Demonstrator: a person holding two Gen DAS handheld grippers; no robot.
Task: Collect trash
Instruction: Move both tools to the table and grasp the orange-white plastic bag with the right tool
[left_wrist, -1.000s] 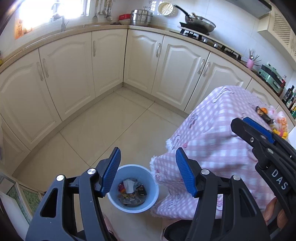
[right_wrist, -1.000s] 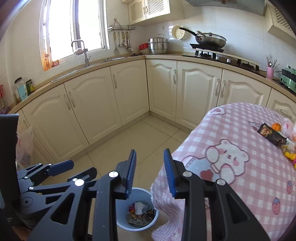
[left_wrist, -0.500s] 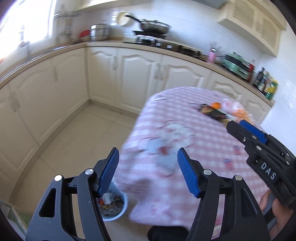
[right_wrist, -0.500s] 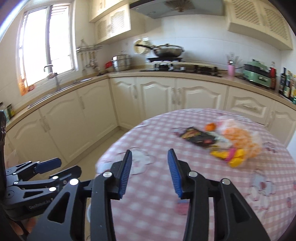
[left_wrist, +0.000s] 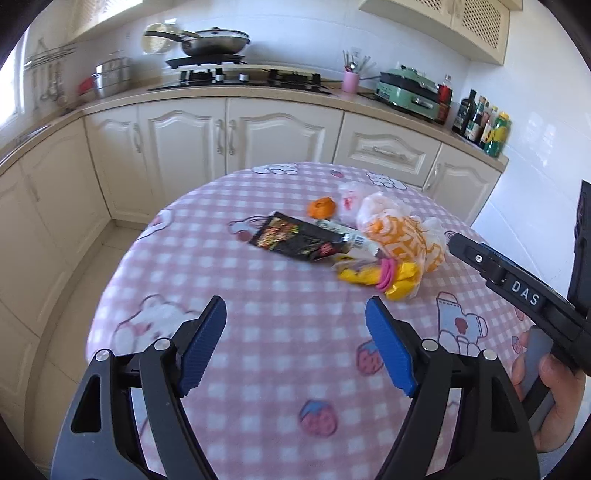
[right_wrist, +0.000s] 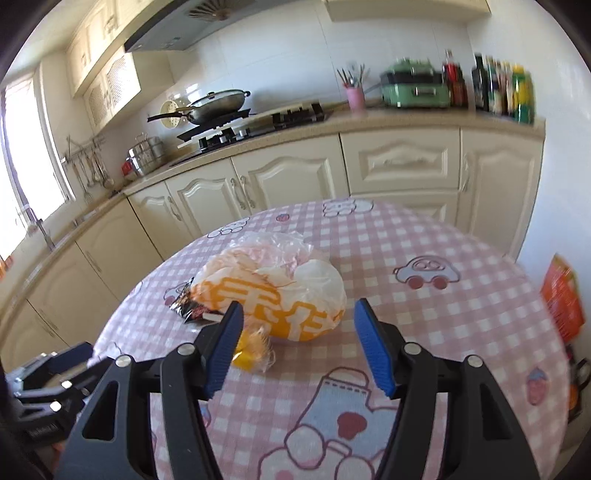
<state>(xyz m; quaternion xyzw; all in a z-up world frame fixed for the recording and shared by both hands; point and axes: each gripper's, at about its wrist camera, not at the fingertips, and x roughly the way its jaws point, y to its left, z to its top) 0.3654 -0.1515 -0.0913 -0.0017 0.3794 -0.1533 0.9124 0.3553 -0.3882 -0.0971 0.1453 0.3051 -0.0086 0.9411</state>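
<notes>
Both hand-held grippers over worktop (left_wrist: 258, 295), jaws opening, nothing btwn: left hand-held gripper (left_wrist: 295, 347), right hand-held gripper (right_wrist: 297, 343). Plastic bag (right_wrist: 280, 291), black wrapper (left_wrist: 295, 240) just beyond.

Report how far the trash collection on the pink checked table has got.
Done: nothing visible on this table proves a finished pickup. In hand: nothing; the left gripper and right gripper are both empty, jaws opening, aimed at the pile. Left: the black snack wrapper, the orange-and-white plastic bag, the yellow wrappers and the orange peel all lie on the tablecloth.
</notes>
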